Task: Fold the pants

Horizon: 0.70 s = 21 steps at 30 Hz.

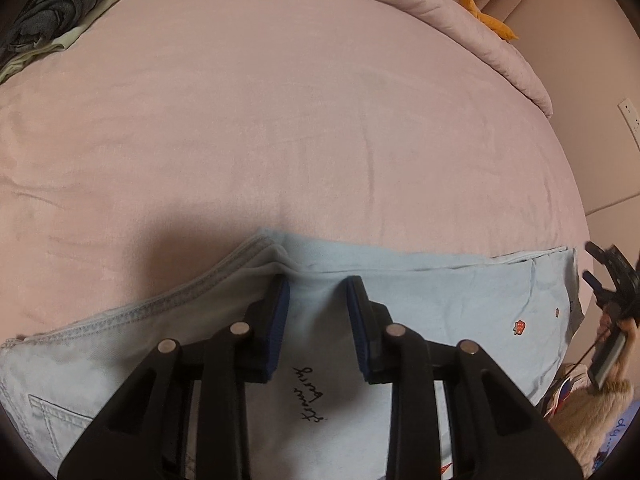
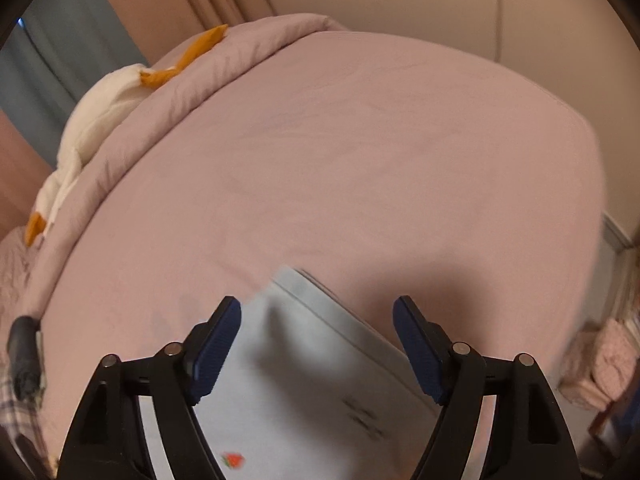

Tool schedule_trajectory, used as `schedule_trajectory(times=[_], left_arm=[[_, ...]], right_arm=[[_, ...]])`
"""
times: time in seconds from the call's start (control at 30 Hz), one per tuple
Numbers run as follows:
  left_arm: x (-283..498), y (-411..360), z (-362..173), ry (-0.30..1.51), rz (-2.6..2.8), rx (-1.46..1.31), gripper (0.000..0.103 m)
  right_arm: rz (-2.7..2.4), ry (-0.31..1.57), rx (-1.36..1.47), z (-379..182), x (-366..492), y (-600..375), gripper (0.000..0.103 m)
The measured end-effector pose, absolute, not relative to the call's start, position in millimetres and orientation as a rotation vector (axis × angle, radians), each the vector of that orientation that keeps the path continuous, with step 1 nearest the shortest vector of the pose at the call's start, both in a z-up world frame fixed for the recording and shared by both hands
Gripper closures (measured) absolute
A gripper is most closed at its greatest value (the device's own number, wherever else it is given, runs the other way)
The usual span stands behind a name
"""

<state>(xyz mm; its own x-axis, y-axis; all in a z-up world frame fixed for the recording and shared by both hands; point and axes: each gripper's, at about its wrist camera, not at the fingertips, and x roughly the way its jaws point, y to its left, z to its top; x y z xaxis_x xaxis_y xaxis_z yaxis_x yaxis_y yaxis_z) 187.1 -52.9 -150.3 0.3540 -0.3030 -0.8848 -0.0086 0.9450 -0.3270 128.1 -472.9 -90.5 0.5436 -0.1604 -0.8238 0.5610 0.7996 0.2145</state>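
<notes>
Pale blue denim pants [image 1: 420, 300] spread flat on the pink bedsheet [image 1: 280, 120], at its near edge, folded into a long band. Seen from the left wrist, long axis running side to side across the lower frame: stitched waistband and a back pocket at the lower left, layered edges ending near the right. Small red strawberry prints and a line of black script visible on the cloth.

Left gripper [image 1: 318, 286] tilted steeply down toward the bed, jaws drawn in narrow, blue pads pinching up a raised ridge of the denim at the far folded edge; fabric visibly bunched between them.

Right gripper [image 2: 317, 310] also pitched downward, jaws spread wide, straddling a corner of the pants without touching; cloth lying flat and slightly blurred between the pads, that corner pointing away from the camera toward the middle of the bed. Same gripper glimpsed at the right edge of the left wrist view, held in a hand [image 1: 626, 324] beside the end of the pants.

Rolled pink quilt [image 2: 208, 80] along the far side of the bed, white and orange plush toy [image 2: 104, 104] lying against it. Dark folded clothes [image 1: 52, 12] at the far left corner.
</notes>
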Motion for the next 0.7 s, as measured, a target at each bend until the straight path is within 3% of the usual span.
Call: schedule_trajectory(times=[0.07, 0.1, 0.17, 0.2, 0.27, 0.3, 0.6, 0.67, 0.7], left_arm=[[185, -52, -150, 1.200, -0.193, -0.299, 0.074], [184, -52, -150, 1.199, -0.194, -0.295, 0.074], [183, -52, -150, 1.198, -0.195, -0.285, 0.074], [183, -52, -150, 1.198, -0.196, -0.281, 0.075], [185, -52, -150, 1.201, -0.194, -0.285, 0.076], [186, -52, -150, 1.203, -0.195, -0.290, 0.076], [186, -58, -149, 1.195, -0.185, -0.254, 0.076], [183, -58, -146, 1.197, -0.187, -0.249, 0.076], [181, -58, -143, 1.204, -0.188, -0.251, 0.076]], right_arm=[[-0.450, 0.922, 0.463, -97, 141, -470, 0.032], [-0.447, 0.940, 0.450, -102, 147, -469, 0.042], [-0.443, 0.985, 0.455, -115, 156, -470, 0.076], [-0.444, 0.976, 0.474, -116, 156, -471, 0.085], [-0.448, 0.933, 0.478, -109, 151, -470, 0.090], [-0.465, 0.904, 0.463, -104, 148, -470, 0.100], [-0.474, 0.910, 0.418, -116, 158, -474, 0.098], [-0.461, 0.921, 0.406, -111, 160, -475, 0.090], [-0.464, 0.925, 0.403, -107, 157, -475, 0.074]])
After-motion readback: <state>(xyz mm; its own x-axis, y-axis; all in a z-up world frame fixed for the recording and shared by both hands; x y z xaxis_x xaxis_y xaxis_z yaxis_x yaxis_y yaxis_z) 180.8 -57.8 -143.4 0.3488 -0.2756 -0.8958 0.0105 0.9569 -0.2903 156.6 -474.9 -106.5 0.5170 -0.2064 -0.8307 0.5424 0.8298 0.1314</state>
